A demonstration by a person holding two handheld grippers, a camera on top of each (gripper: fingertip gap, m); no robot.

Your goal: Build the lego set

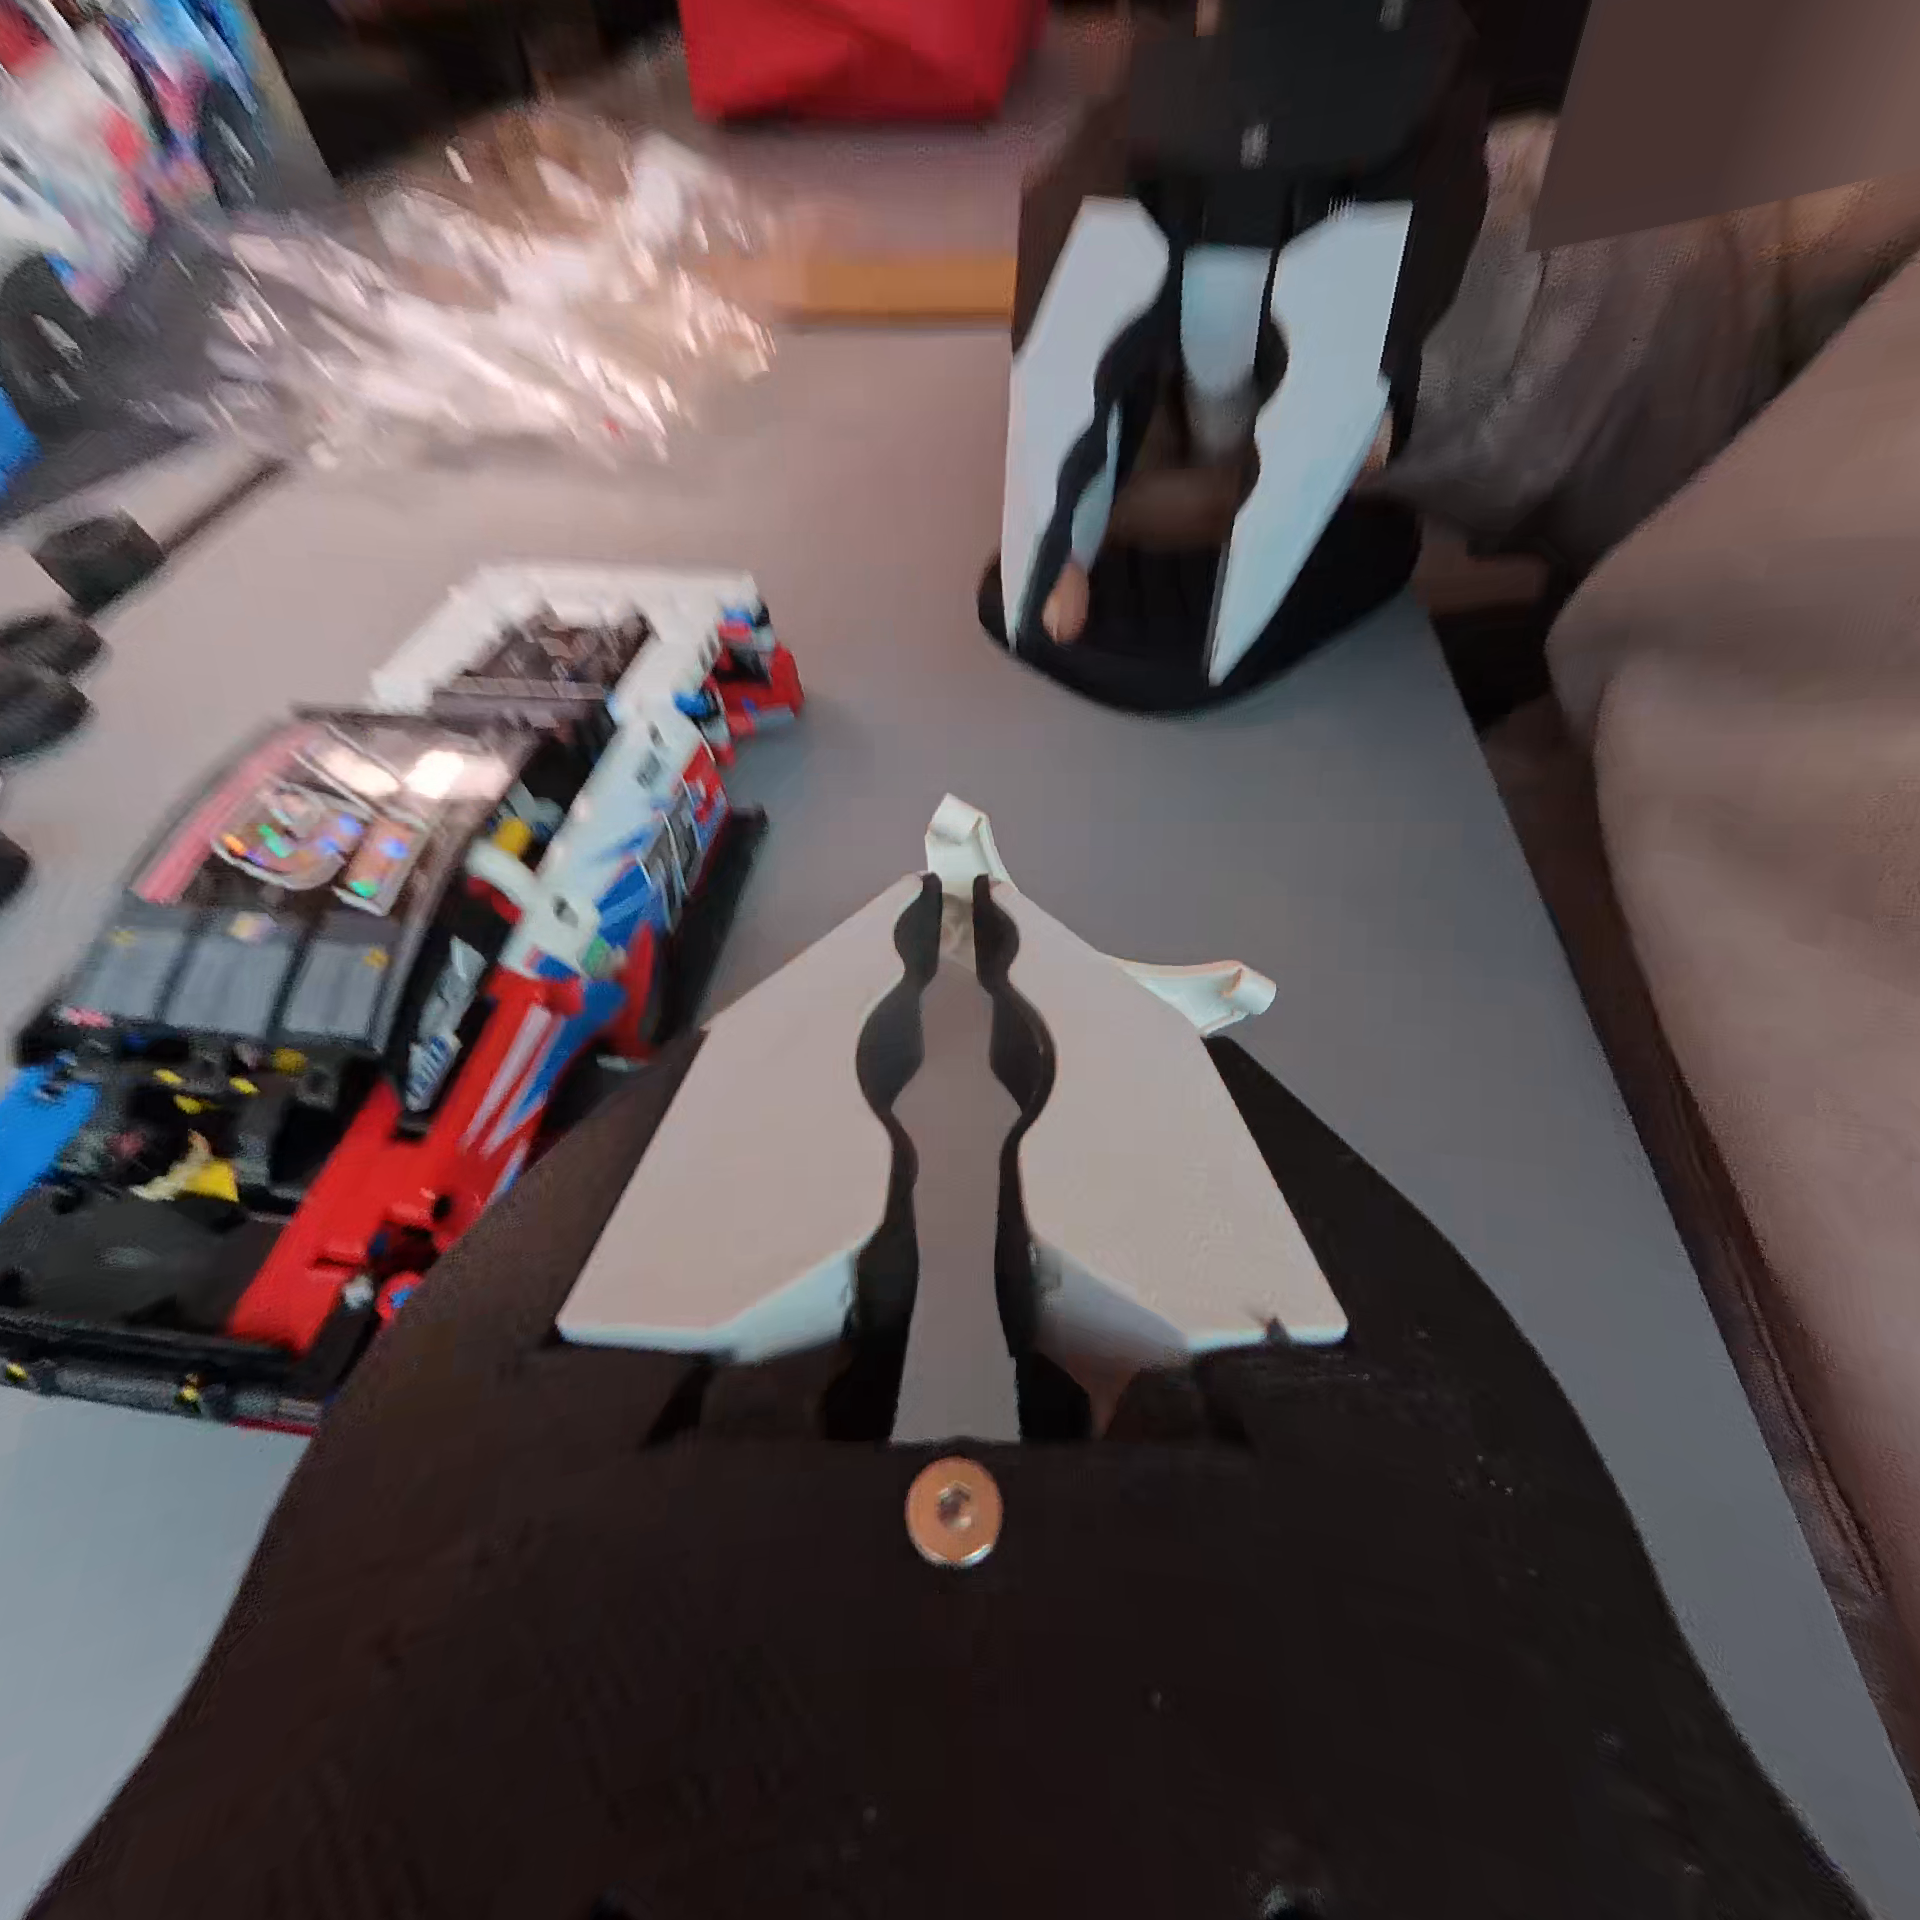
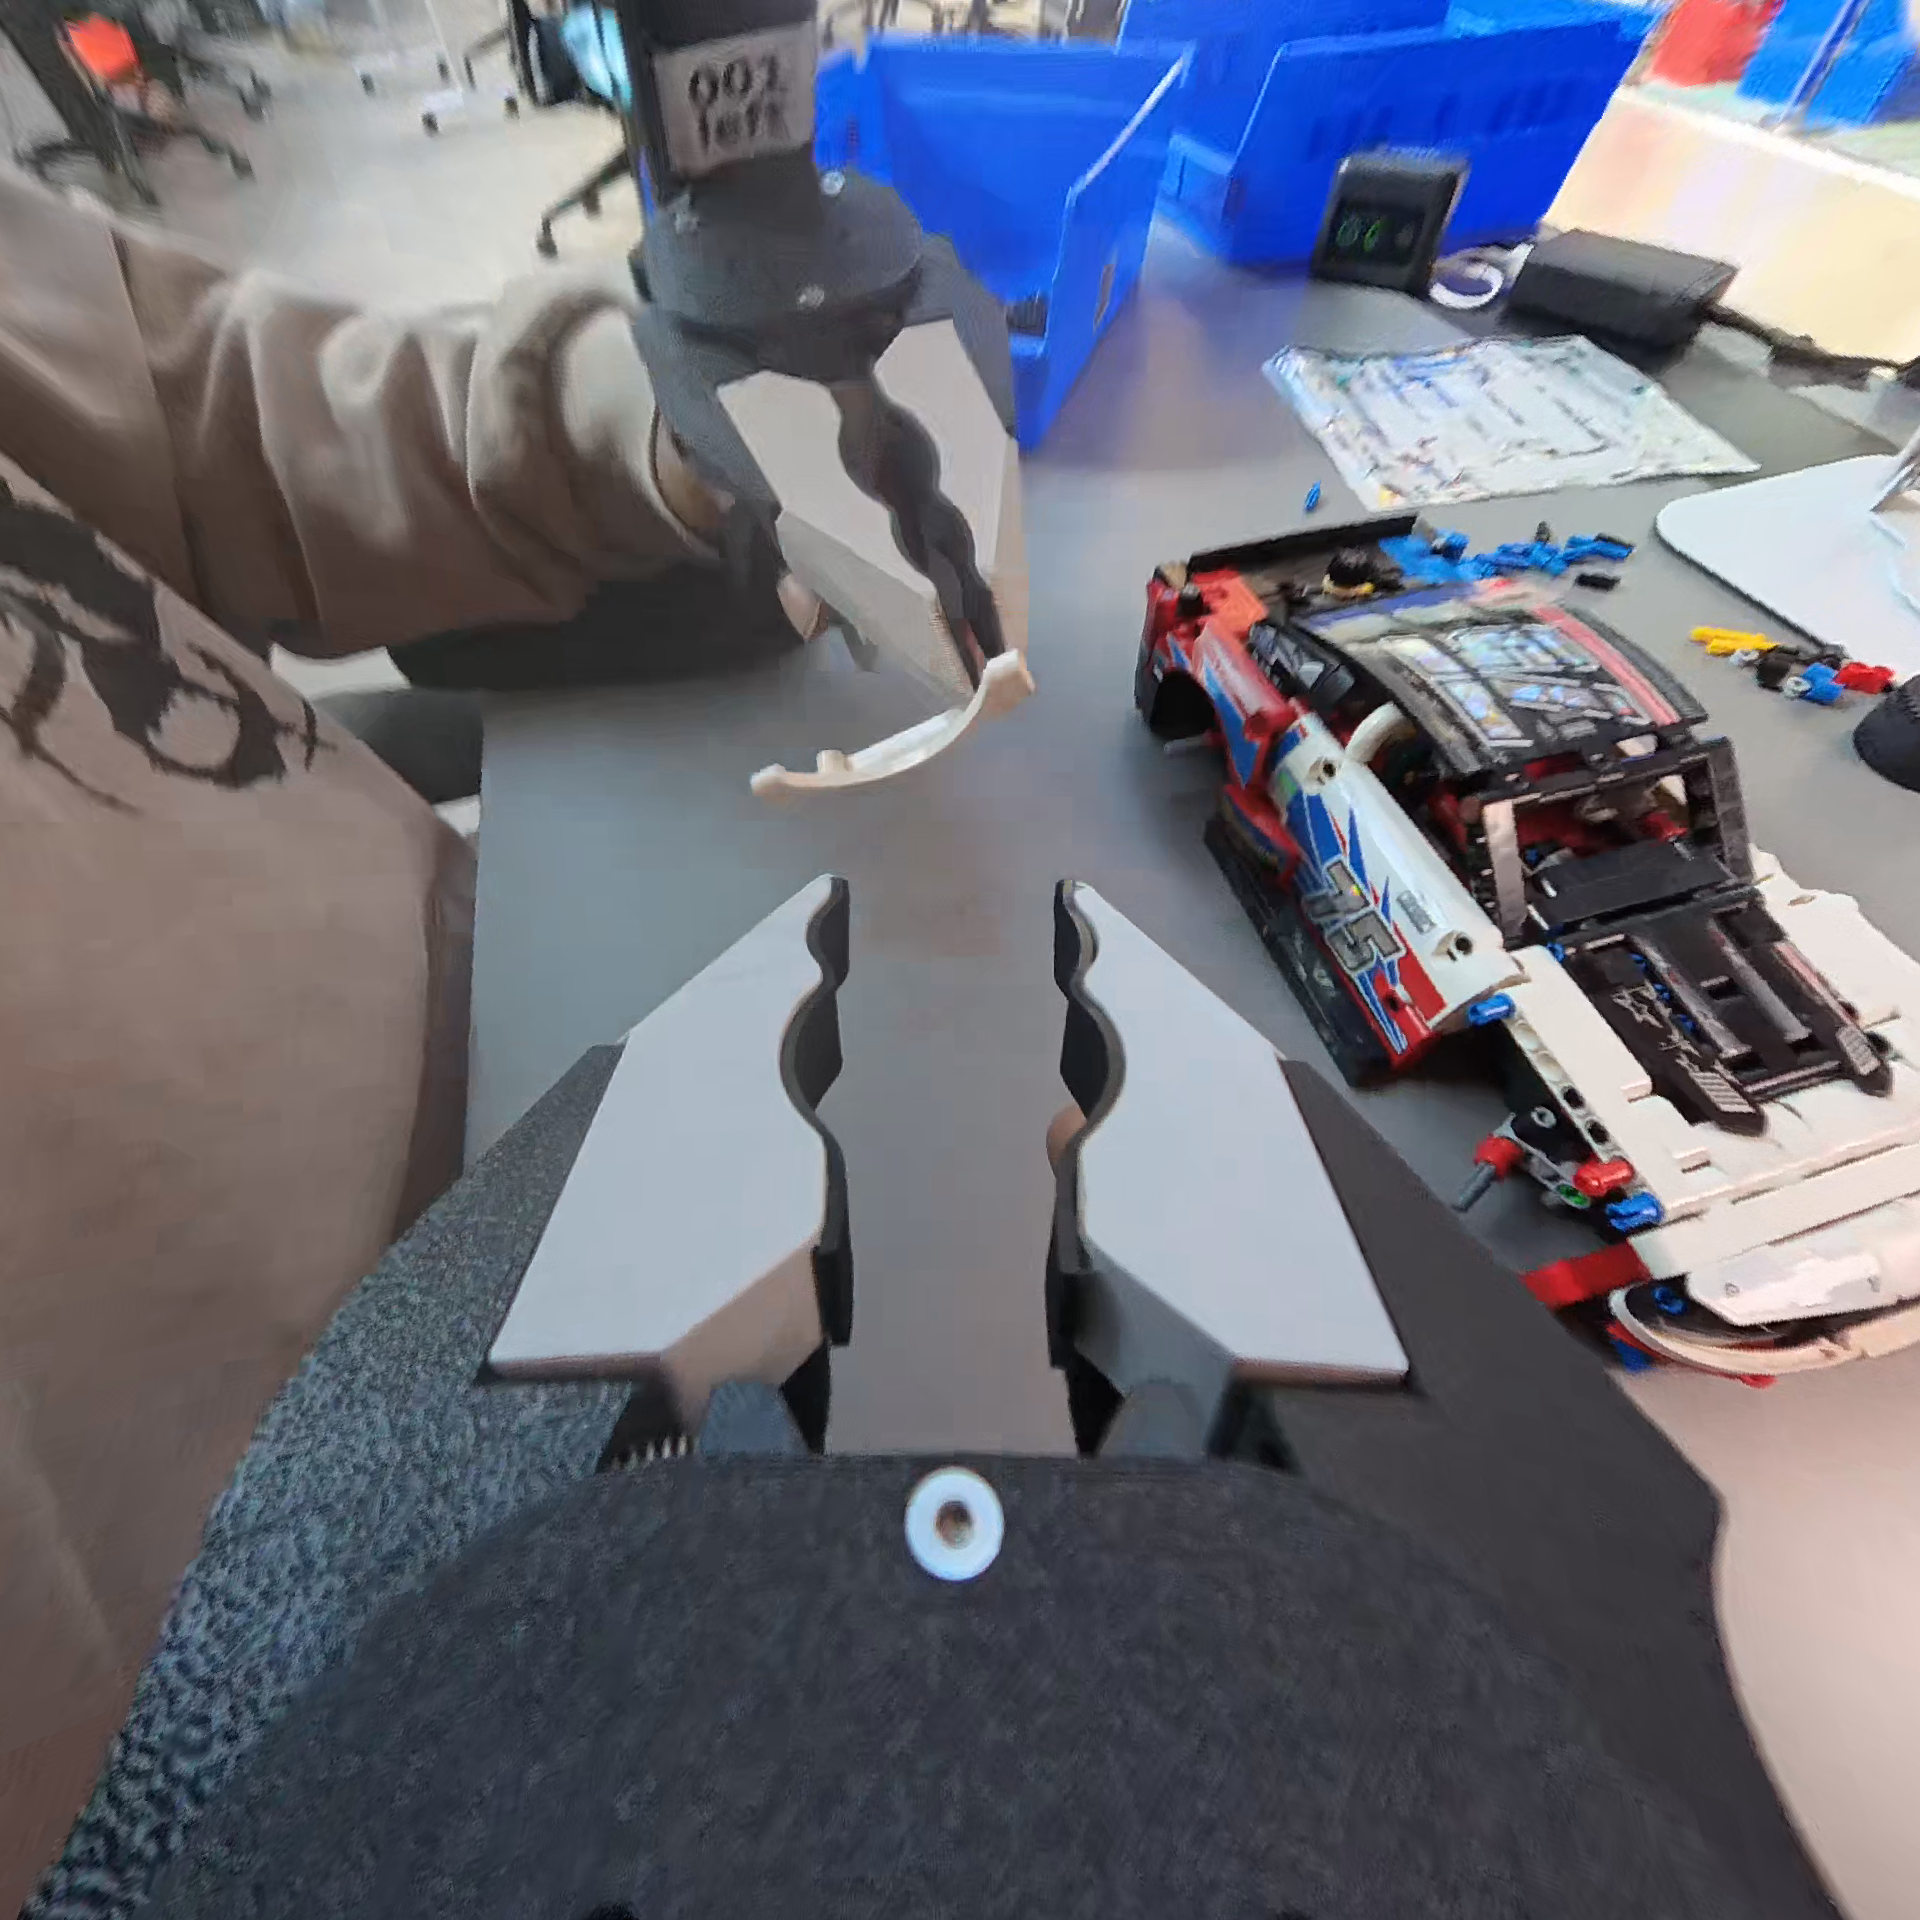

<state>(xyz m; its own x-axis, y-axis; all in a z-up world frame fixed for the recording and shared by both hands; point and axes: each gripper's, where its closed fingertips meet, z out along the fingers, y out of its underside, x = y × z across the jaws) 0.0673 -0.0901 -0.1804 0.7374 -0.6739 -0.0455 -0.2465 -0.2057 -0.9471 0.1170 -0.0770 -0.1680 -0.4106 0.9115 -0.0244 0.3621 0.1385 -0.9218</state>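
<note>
Left tool (image 1: 956,888) pinches a curved white lego arch piece (image 1: 1210,992) above the table; right tool (image 2: 951,904) is spread, empty.

The glossy red, white and blue lego car (image 2: 1455,914), half-built, rests on the smooth grey table (image 2: 644,883), loose studs (image 2: 1787,665) beyond.

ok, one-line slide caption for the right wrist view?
Right gripper open and empty; left gripper holds curved white piece beside the lego car.
</note>
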